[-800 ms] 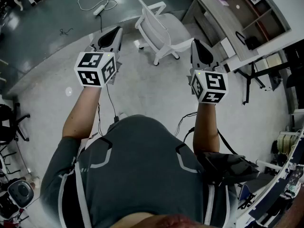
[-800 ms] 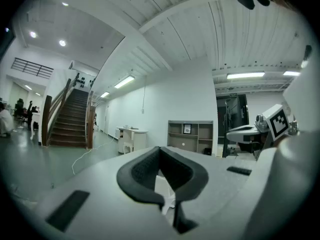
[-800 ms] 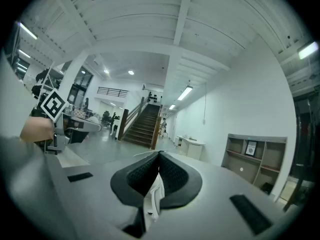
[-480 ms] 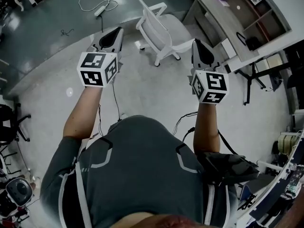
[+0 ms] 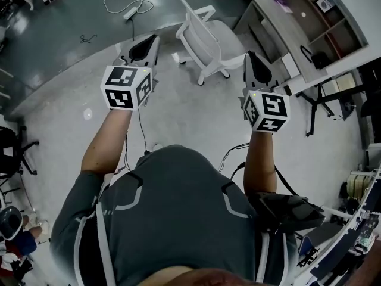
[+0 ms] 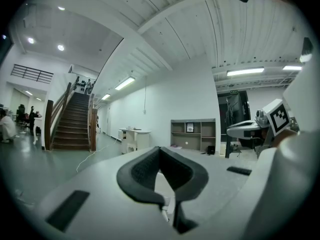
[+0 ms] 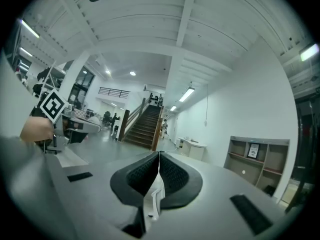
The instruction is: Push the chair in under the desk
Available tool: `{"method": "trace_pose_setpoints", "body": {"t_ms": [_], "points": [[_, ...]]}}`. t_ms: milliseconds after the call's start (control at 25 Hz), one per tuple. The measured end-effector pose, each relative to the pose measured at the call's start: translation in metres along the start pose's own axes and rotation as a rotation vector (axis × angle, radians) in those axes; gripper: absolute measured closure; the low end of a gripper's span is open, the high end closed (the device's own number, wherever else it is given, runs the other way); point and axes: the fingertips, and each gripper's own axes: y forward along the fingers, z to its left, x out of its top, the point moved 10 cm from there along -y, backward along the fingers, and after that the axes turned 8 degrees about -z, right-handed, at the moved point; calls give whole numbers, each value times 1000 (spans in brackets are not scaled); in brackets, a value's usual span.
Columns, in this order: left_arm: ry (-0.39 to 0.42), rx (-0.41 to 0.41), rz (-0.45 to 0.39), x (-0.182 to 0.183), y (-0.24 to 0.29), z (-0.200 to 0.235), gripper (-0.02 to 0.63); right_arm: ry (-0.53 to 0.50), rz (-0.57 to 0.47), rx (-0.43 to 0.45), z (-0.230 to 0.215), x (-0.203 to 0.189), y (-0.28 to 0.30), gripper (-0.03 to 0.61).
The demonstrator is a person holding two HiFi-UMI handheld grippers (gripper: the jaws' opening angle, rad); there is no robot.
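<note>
A white chair [image 5: 208, 37] stands on the grey floor ahead of me, its back toward me and its seat facing the desk [image 5: 286, 46] at the upper right. My left gripper [image 5: 144, 47] is held up left of the chair, shut and empty. My right gripper [image 5: 256, 67] is shut too, held right of the chair near the desk edge. Neither touches the chair. In the left gripper view the jaws [image 6: 159, 154] meet at their tips; in the right gripper view the jaws [image 7: 158, 159] are pressed together. The chair does not show in either gripper view.
A shelf unit [image 5: 324, 11] stands behind the desk. A power strip with cable [image 5: 132, 11] lies on the darker floor at the top left. Black chairs [image 5: 12, 154] stand at the left edge, and a black frame [image 5: 315, 100] stands right of the desk. A staircase [image 6: 70, 121] rises far off.
The chair and desk have shifted slightly up and right in the head view. Both grippers stay shut, held up as before.
</note>
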Motion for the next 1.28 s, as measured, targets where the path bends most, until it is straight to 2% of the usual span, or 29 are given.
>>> {"method": "trace_pose_setpoints", "body": {"t_ms": [320, 600, 800, 960, 1280], "points": [[4, 29, 7, -4, -17, 56, 604, -4, 1, 18, 35, 3, 42, 549], [-37, 33, 18, -17, -27, 113, 604, -4, 29, 55, 82, -4, 79, 549], [-58, 27, 9, -29, -13, 128, 604, 5, 14, 80, 80, -6, 111, 549], [-37, 34, 18, -34, 13, 145, 604, 20, -8, 75, 71, -15, 150, 549], [-1, 30, 44, -30, 90, 197, 604, 73, -3, 71, 44, -32, 241, 549]]}}
